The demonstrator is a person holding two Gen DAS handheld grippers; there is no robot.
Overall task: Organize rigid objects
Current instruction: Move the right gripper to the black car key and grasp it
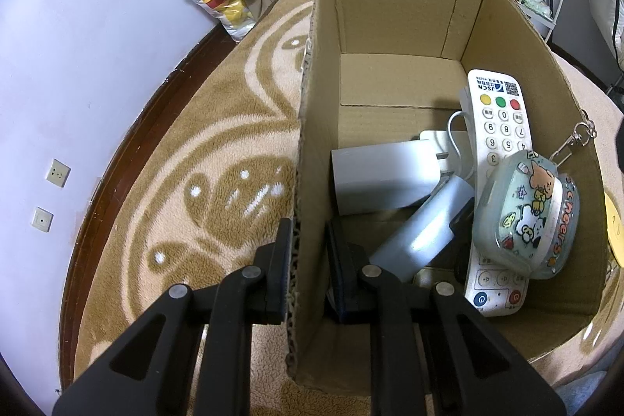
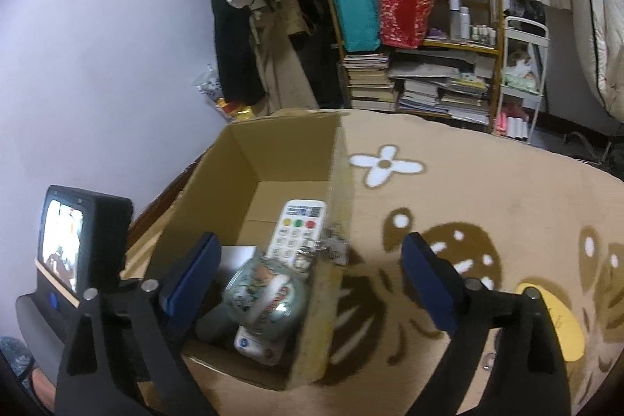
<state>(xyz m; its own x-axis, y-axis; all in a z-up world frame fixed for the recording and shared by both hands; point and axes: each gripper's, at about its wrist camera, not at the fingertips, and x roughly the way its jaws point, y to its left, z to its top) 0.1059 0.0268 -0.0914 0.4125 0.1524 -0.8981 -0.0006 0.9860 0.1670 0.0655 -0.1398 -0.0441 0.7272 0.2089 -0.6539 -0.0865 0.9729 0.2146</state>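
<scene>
The left gripper [image 1: 308, 260] has its jaws closed on the left wall of the open brown cardboard box [image 1: 394, 22], one pad outside and one inside, steadying it on the tan-and-cream patterned fleece blanket [image 1: 218, 158].

The right gripper [image 2: 308, 283] stands with its jaws spread as wide as they go and nothing between the pads; the right wall of the box falls in the gap between them, but neither pad touches it.

Inside the box, all at its near end, lie one long white remote control with coloured buttons [image 1: 503, 151], its long axis running near to far along the right wall; one rounded translucent case printed with cartoon animals [image 1: 526, 217] resting on top of the remote, with a metal key clasp [image 1: 577, 139] trailing toward the right wall; one white plug charger with a thin cable [image 1: 382, 178]; and one pale grey oblong device [image 1: 425, 229] tilted against it. The far half of the box floor is bare.

Still outside is one flat yellow oval piece [image 2: 553, 322], lying on the blanket just right of the right gripper's right finger. It lies near and to the right of those open jaws, so the right hand is clearly the nearer one to fetch it; the left is occupied with the box.
</scene>
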